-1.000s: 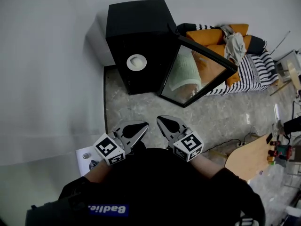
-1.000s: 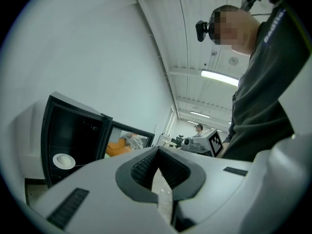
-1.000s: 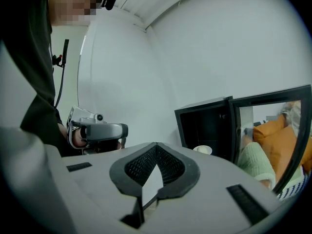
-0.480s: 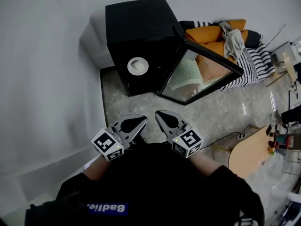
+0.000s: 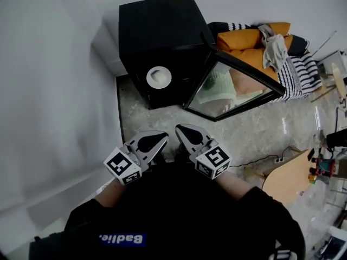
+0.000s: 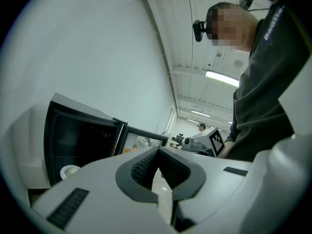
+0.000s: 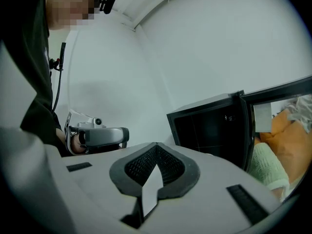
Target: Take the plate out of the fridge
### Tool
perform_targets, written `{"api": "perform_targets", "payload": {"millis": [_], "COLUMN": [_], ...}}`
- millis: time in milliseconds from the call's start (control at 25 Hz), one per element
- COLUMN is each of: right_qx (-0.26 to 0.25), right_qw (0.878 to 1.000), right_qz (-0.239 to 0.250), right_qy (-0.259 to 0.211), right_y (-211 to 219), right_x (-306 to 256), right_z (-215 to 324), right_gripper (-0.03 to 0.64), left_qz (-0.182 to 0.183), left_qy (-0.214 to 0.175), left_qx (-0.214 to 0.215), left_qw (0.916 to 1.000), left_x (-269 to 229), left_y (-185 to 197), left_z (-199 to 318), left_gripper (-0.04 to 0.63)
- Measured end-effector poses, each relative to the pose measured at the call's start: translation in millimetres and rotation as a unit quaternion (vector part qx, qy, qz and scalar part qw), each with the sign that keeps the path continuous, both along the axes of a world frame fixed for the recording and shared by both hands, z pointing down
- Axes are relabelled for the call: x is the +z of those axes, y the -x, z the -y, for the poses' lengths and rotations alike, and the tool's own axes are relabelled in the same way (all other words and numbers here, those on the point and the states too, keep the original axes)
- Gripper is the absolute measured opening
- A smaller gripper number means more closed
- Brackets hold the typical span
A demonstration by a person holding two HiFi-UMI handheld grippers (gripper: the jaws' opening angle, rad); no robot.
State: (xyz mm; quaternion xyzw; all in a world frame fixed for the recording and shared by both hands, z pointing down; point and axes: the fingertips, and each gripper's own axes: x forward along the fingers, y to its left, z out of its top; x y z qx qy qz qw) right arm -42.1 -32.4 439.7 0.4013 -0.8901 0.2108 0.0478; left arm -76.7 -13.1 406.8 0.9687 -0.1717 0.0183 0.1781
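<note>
The black fridge (image 5: 157,28) stands on the stone-patterned floor (image 5: 162,118) against a pale wall. Its glass door (image 5: 233,85) is swung wide open to the right. The white plate (image 5: 158,77) lies low inside the dark compartment, near the front opening; the left gripper view shows it at the bottom left of the interior. The left claw (image 5: 156,144) and the right claw (image 5: 185,136) are held side by side in front of the person's dark top, their tips pointing toward the fridge and well apart from it. Each claw's view shows its ribbed pads meeting at the tips, so both are closed with nothing between them. Past the door is a sofa (image 5: 249,39) with orange cushions and a striped cover.
</note>
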Motion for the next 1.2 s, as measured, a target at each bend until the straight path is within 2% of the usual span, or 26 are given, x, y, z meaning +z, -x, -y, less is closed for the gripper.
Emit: {"api": "perform_targets", "payload": {"millis": [240, 560, 760, 1200], "right_qx": [-0.026, -0.054, -0.078, -0.089], "right_qw": [1.000, 0.998, 0.996, 0.995], "right_qz": [0.008, 0.019, 0.036, 0.033], "right_qy": [0.012, 0.019, 0.018, 0.023], "right_y": [-15, -42, -49, -51], "right_x": [7, 16, 22, 47], "right_z": [22, 43, 51, 74], "right_gripper": [0.000, 0.000, 0.000, 0.000], "left_qz": [0.007, 0.039, 0.036, 0.042], "left_qy": [-0.006, 0.028, 0.013, 0.032], "left_qx": [-0.023, -0.053, -0.067, -0.092], "left_qw": [0.9997, 0.9974, 0.9970, 0.9944], "left_x": [0, 6, 7, 10], "left_y": [-19, -45, -58, -53], "left_z": [23, 39, 46, 53], "left_gripper": [0.005, 0.005, 0.005, 0.005]}}
